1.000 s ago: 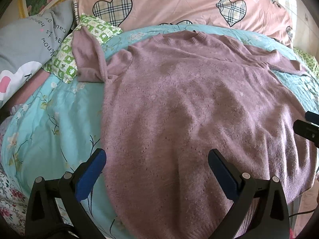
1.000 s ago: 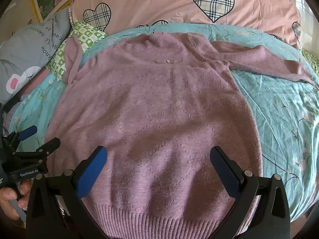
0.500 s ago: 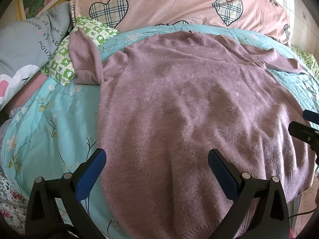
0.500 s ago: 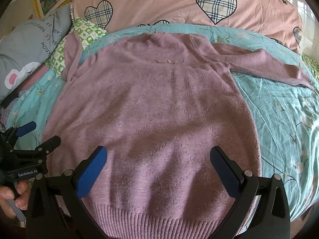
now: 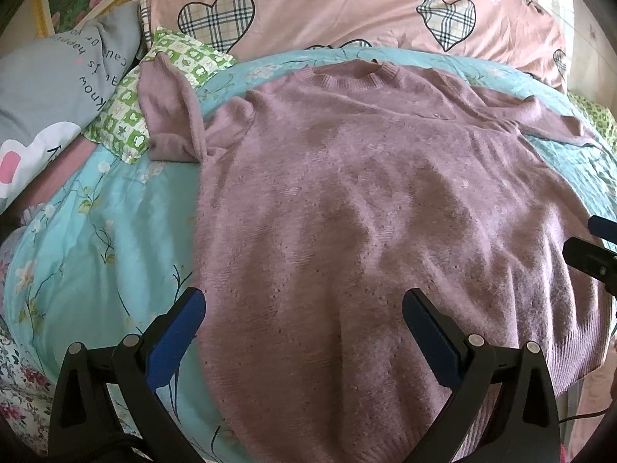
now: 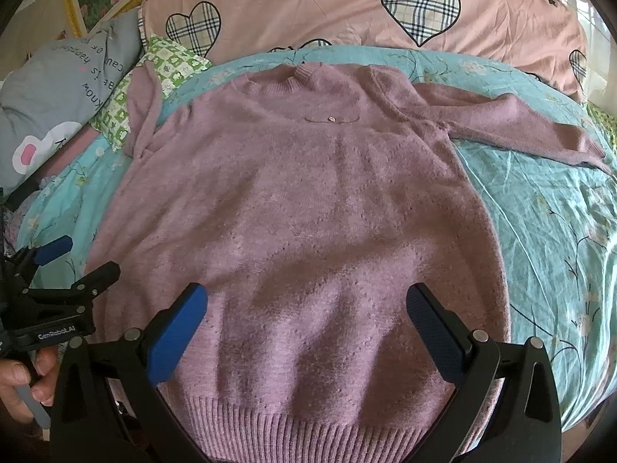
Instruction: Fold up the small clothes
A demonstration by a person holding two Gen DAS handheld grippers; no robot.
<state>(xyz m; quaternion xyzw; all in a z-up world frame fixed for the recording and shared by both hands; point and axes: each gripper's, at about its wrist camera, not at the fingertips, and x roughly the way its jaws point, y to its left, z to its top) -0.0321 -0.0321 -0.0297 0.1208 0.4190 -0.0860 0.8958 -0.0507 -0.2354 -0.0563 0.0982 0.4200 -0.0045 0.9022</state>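
Left gripper (image 5: 302,308): nearest, low over the sweater's near left edge; jaws wide, holding nothing; seen also from the right wrist view at far left, gripped by a hand (image 6: 15,382).
Right gripper (image 6: 306,305): low over the near hem, centred on the body; jaws wide, empty.
Sweater (image 6: 300,223): mauve knit, spread face up and unfolded on the bed, ribbed hem (image 6: 304,424) nearest, collar farthest.
Bedsheet (image 6: 547,239): turquoise, floral, bare to the left and right of the sweater.
Right sleeve (image 6: 513,127): stretched out flat to the right across the sheet, cuff well away from the body.
Left sleeve (image 5: 169,115): bent upward at the far left, draped partly over a green checked pillow (image 5: 127,115), bunched near the shoulder.
Collar (image 5: 349,73): round rib, far end, near the pink heart-print quilt (image 5: 347,7).
Grey pillow (image 5: 58,88): far left, touching the green one.
Stage: folding not yet begun, judging from the flat layout.
Risk, pinch: thick loose knit; jaws closing on the top layer alone would likely lift the front off the back and ruin the fold line.
Risk, left sleeve: resting on the pillow; pulling the side over may drag the pillow or leave the sleeve twisted underneath.
Risk, sheet: jaws pressed too low could catch bedsheet along with knit.
Risk, hem: lying at the near bed edge; a tug toward the near side could slide the sweater off.
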